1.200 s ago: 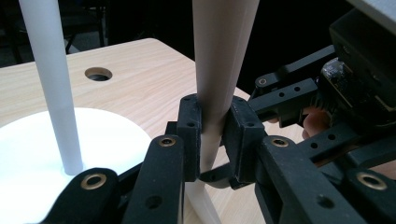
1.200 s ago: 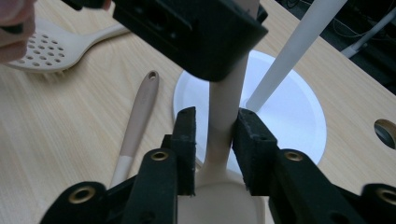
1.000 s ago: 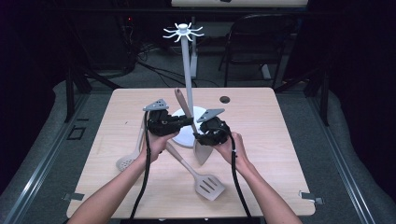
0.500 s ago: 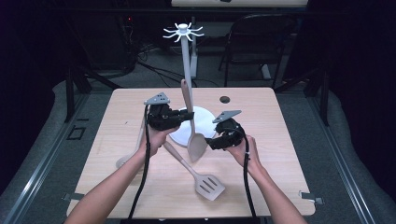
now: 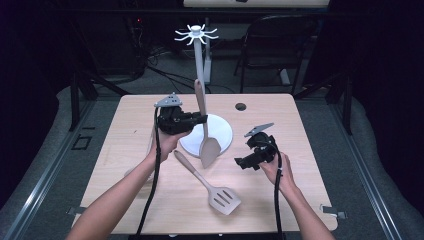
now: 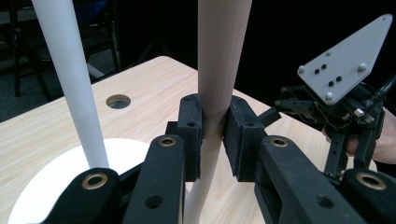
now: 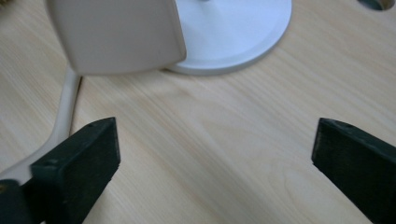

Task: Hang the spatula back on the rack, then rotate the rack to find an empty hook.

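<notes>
My left gripper [image 5: 201,119] [image 6: 214,135] is shut on the handle of a beige solid spatula [image 5: 204,112] [image 6: 218,65]. It holds the spatula nearly upright, with the blade [image 5: 210,151] [image 7: 116,37] hanging low over the table by the white rack's round base [image 5: 220,131] [image 7: 233,32]. The rack's pole [image 6: 70,84] rises just beside the held handle to a ring of hooks [image 5: 196,34]. My right gripper [image 5: 241,162] [image 7: 215,154] [image 6: 343,140] hovers right of the blade. Its jaws have just been opening and now stand wide apart with nothing between them.
A beige slotted spatula [image 5: 207,182] [image 7: 65,112] lies on the wooden table [image 5: 280,200] in front of the rack. Another pale utensil [image 5: 131,172] lies partly under the left forearm. A round hole [image 5: 240,106] sits near the table's far edge.
The right gripper has let go of the solid spatula, opened wide, and moved right and toward the near side. The left gripper has raised the spatula to nearly upright and keeps hold of it.
</notes>
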`<state>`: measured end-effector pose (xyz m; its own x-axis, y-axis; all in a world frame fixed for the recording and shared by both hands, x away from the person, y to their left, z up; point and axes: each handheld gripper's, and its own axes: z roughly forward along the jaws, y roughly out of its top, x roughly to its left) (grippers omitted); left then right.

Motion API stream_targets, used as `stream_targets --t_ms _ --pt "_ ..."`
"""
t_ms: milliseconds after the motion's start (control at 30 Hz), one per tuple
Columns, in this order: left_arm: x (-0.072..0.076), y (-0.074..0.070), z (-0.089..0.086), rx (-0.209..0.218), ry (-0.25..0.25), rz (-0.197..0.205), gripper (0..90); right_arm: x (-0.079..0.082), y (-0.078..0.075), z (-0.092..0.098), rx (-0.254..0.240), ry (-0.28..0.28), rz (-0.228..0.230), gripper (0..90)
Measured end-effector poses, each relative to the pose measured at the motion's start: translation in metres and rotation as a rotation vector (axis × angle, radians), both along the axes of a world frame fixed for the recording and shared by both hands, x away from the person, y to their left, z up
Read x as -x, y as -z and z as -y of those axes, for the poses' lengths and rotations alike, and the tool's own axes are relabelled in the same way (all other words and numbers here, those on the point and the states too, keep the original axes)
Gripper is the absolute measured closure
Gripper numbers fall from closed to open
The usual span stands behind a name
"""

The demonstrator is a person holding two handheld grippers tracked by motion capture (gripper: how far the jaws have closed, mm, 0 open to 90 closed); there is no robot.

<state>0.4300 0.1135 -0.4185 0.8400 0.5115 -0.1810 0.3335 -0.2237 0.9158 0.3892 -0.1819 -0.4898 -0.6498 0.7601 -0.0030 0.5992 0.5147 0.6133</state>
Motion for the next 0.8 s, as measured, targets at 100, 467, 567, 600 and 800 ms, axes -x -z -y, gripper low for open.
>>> stream_targets --t_ms 100,467,567,600,800 --pt "-0.002 -0.002 0.0 -0.01 0.003 0.007 77.5 0.004 0.004 0.008 0.007 0.005 -0.007 0.0" --pt "-0.007 -0.009 0.001 -0.025 0.013 0.018 77.5 0.007 0.007 0.021 0.03 0.05 -0.011 0.0" --pt "-0.009 -0.013 0.002 -0.029 0.012 0.027 77.5 0.005 0.009 0.022 0.03 0.053 -0.014 0.0" --pt "-0.011 -0.015 0.003 -0.033 0.013 0.03 77.5 0.004 0.009 0.022 0.034 0.054 -0.008 0.0" --pt "-0.015 -0.025 0.005 -0.039 0.014 0.052 77.5 0.004 0.009 0.022 0.031 0.047 -0.008 0.2"
